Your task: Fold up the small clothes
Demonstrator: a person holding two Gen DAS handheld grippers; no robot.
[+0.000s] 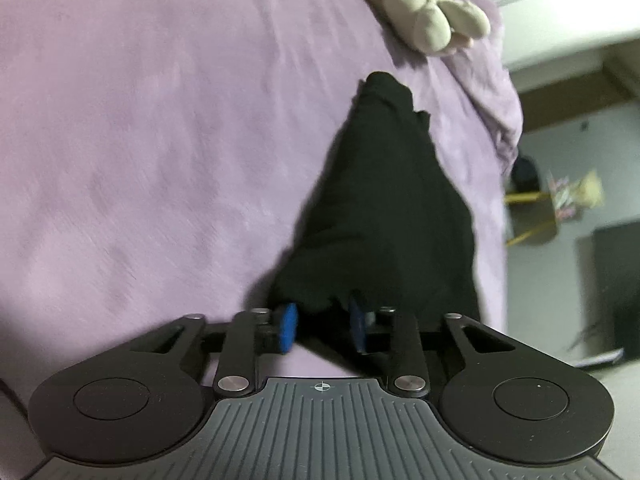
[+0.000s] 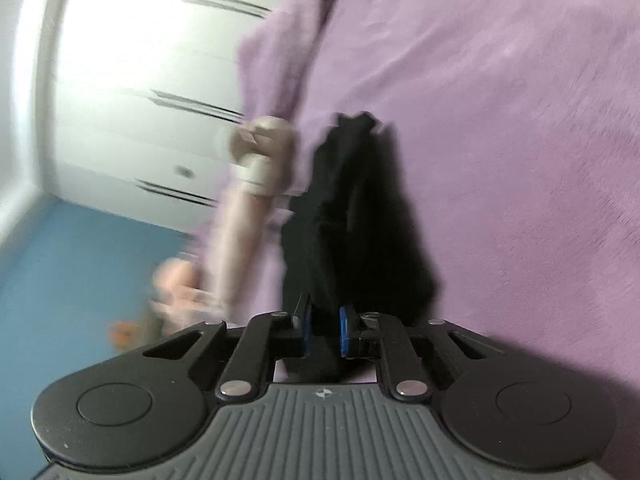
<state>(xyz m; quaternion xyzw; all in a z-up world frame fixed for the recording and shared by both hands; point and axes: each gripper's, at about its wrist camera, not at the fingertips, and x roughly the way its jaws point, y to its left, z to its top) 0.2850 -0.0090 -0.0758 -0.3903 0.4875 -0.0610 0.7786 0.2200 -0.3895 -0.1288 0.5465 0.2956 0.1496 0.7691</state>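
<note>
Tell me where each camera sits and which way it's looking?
Left wrist: on the left hand-held gripper, looking along its fingers at black cloth on a purple bedspread.
Right wrist: on the right hand-held gripper, facing the same cloth, plus a white wardrobe.
Shared: black cloth, bedspread, a beige plush toy.

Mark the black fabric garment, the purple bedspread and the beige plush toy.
Black fabric garment [image 1: 380,208]: left wrist view, middle of the cloth.
Purple bedspread [image 1: 160,120]: left wrist view, bare stretch left of the garment.
Beige plush toy [image 1: 432,20]: left wrist view, rounded stuffed end.
</note>
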